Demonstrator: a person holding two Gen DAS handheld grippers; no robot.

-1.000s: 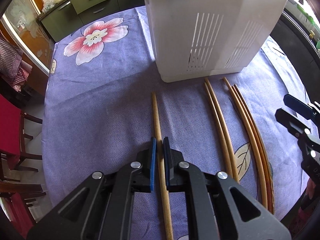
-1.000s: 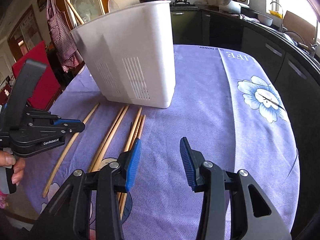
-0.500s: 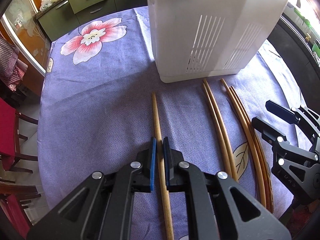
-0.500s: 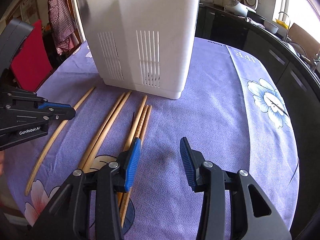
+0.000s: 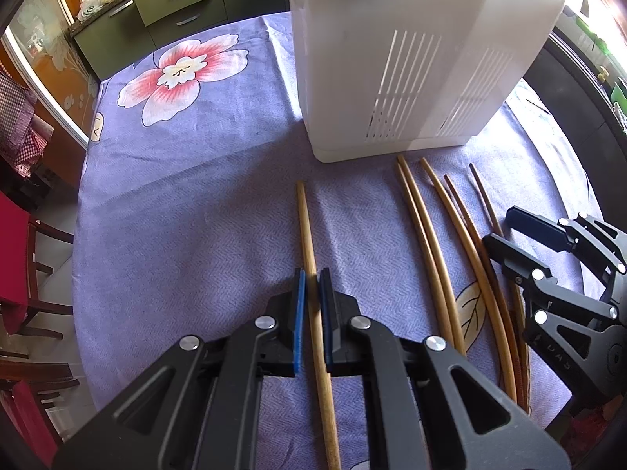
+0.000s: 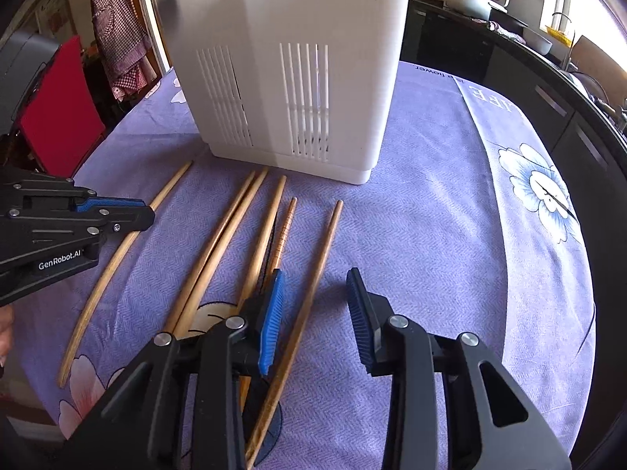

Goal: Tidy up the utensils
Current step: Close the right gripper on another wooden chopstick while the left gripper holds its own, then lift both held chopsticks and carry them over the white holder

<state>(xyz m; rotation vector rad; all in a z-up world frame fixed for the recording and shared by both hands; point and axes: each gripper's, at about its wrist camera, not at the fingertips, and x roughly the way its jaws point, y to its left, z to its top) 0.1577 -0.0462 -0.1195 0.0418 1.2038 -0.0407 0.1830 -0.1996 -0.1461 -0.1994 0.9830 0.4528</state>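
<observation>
Several wooden chopsticks lie on the purple cloth in front of a white slotted utensil holder (image 5: 415,58) (image 6: 286,62). My left gripper (image 5: 312,278) is shut on the leftmost chopstick (image 5: 309,243), which also shows in the right wrist view (image 6: 117,258); the stick still lies along the cloth. My right gripper (image 6: 313,286) is open, low over the cloth, with a darker chopstick (image 6: 313,286) lying between its fingers, near the left one. A pair of pale chopsticks (image 6: 223,243) and two more (image 6: 270,227) lie between the grippers. The right gripper shows in the left wrist view (image 5: 509,227).
The table carries a purple flowered cloth (image 5: 176,180). Red chairs (image 5: 15,258) stand off the left edge. Dark kitchen counters (image 6: 548,78) run along the right side and green drawers (image 5: 168,4) stand behind the table.
My right gripper has moved forward and left, so that the rightmost chopstick now lies between its open fingers. My left gripper stays shut on its chopstick in the same place.
</observation>
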